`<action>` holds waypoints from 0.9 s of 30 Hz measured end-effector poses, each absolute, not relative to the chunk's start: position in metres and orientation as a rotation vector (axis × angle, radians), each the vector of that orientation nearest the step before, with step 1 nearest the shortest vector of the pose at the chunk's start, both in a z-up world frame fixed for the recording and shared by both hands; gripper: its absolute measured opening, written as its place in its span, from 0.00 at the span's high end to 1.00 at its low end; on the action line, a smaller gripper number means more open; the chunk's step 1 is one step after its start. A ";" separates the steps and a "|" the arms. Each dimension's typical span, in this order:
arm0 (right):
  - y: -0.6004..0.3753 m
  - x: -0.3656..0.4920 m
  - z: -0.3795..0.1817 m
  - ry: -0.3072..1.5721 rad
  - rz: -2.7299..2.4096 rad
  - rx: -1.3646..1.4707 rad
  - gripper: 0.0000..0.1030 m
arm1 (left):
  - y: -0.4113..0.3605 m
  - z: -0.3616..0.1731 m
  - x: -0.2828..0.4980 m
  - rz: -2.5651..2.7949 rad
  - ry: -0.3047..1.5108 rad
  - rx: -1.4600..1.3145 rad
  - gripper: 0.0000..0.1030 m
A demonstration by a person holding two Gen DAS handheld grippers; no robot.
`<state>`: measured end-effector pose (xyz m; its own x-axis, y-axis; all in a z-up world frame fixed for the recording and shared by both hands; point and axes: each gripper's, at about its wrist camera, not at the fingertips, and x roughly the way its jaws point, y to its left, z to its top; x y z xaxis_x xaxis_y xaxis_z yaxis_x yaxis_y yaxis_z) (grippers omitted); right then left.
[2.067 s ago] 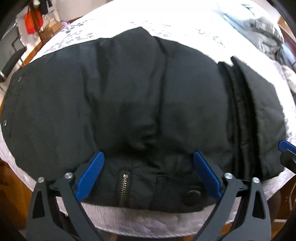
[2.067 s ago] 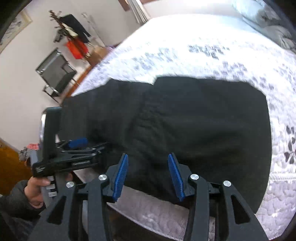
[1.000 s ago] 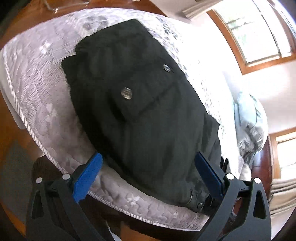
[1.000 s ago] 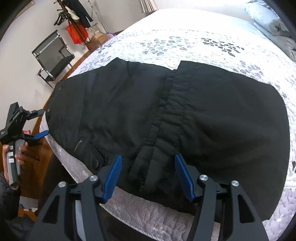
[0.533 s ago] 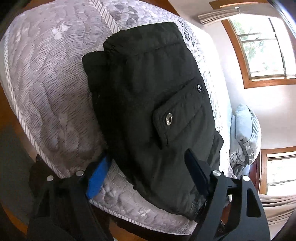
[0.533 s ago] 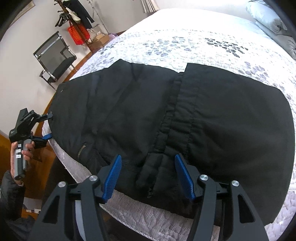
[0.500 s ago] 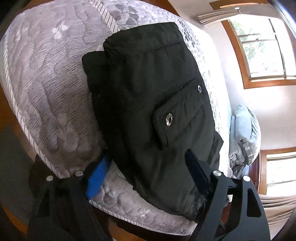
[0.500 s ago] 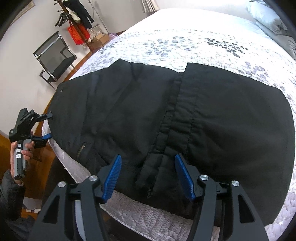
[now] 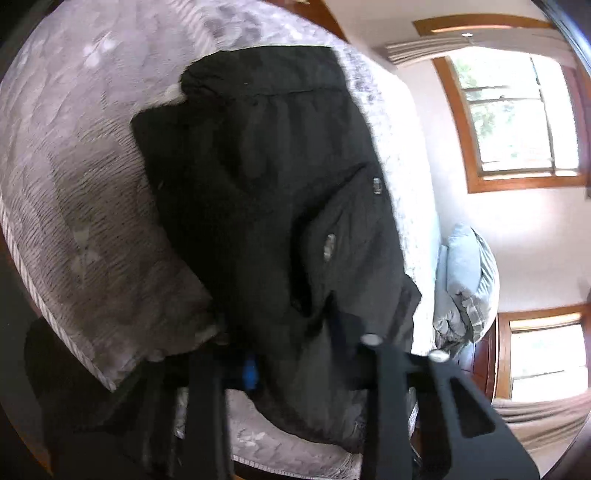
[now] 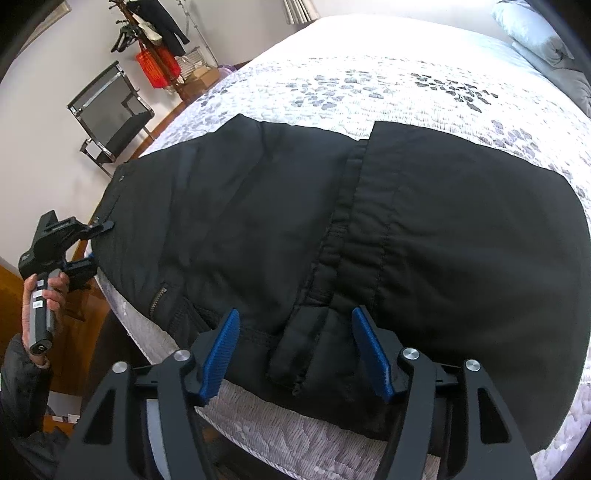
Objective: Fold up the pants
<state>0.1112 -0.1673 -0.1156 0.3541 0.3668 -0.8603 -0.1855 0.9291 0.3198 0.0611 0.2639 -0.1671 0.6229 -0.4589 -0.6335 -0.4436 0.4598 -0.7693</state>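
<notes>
Black pants (image 10: 406, 229) lie folded across the near edge of the quilted bed (image 10: 369, 74). My left gripper (image 10: 98, 243) is at their left end, at the waist side; a hand (image 10: 44, 291) holds its handle. In the left wrist view the left gripper (image 9: 291, 343) is closing with the pants (image 9: 258, 184) bunched between its jaws, one blue pad just showing beneath the cloth. My right gripper (image 10: 295, 339) hovers open over the near edge, a folded strip of the pants lying between its blue fingers (image 10: 221, 350), untouched.
A black chair (image 10: 110, 114) and a coat rack with a red bag (image 10: 155, 62) stand by the wall at the left. Grey bedding (image 10: 535, 33) lies at the bed's far end. Wooden floor shows below the mattress edge (image 9: 74, 350).
The left gripper swung round to the pants' end, moved in and closed from wide open onto the cloth edge. The right gripper has stayed put and open.
</notes>
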 end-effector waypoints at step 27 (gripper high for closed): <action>-0.243 0.087 -0.094 1.057 0.251 0.378 0.38 | 0.007 -0.029 0.067 -0.343 0.809 -0.124 0.83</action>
